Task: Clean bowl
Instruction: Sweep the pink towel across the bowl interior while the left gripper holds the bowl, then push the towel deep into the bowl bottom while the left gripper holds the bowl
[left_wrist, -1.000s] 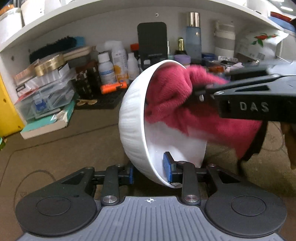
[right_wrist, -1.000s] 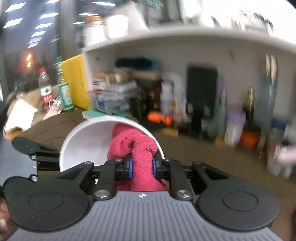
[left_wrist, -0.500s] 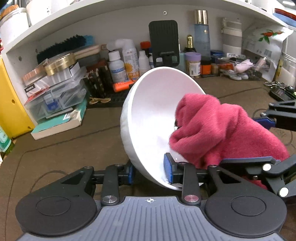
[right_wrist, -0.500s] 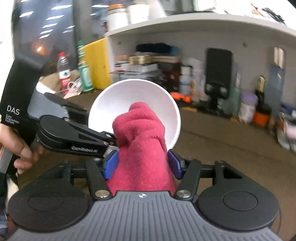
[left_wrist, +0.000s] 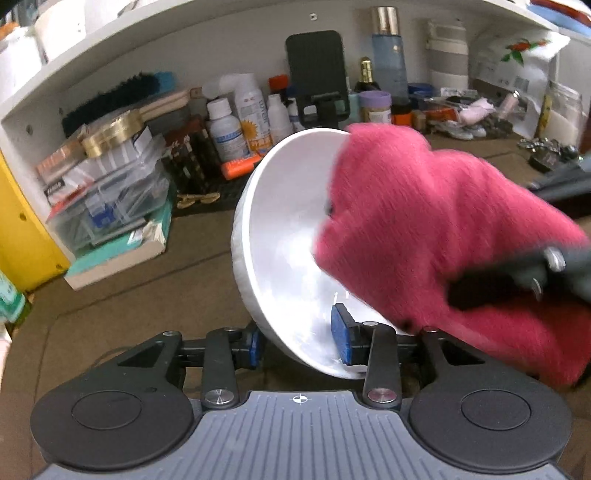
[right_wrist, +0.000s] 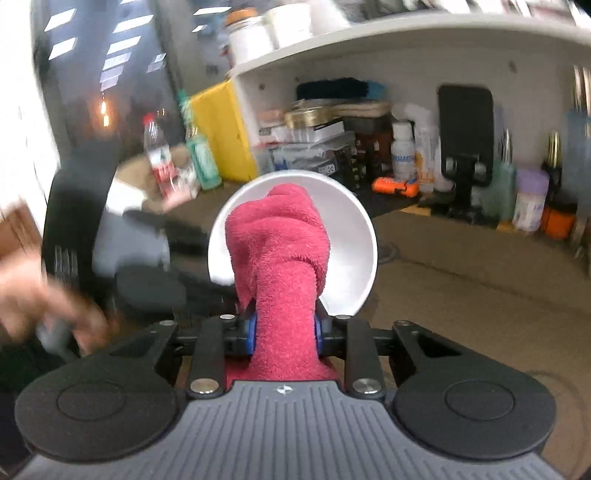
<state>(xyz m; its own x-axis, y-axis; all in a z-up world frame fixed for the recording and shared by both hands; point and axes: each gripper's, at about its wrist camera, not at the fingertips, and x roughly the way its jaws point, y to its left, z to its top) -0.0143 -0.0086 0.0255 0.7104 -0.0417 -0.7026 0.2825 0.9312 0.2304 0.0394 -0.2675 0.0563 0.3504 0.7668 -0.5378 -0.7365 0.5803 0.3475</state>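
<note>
A white bowl (left_wrist: 280, 236) hangs tilted on its side over the table, mouth facing right. My left gripper (left_wrist: 295, 343) is shut on its lower rim, one blue pad inside and one outside, and its jaws are opening slightly. A red terry cloth (left_wrist: 424, 229) fills the right half of the bowl up to the top rim. In the right wrist view the red cloth (right_wrist: 280, 251) runs from my right gripper (right_wrist: 284, 328) into the bowl (right_wrist: 347, 236). The right jaws are closing on the cloth, with both pads pressing it. A blurred hand (right_wrist: 37, 306) holds the left tool.
A white shelf unit (left_wrist: 221, 40) stands behind, crowded with bottles (left_wrist: 255, 110), a black phone stand (left_wrist: 317, 74), plastic boxes (left_wrist: 110, 192) and jars. A yellow panel (left_wrist: 22, 221) stands at the left. A brown mat (left_wrist: 129, 314) covers the table below the bowl.
The right gripper opened wide around the cloth, then closed on it again. The cloth moved from the bowl's lower right up to its top rim. The bowl stayed in the left grip.
</note>
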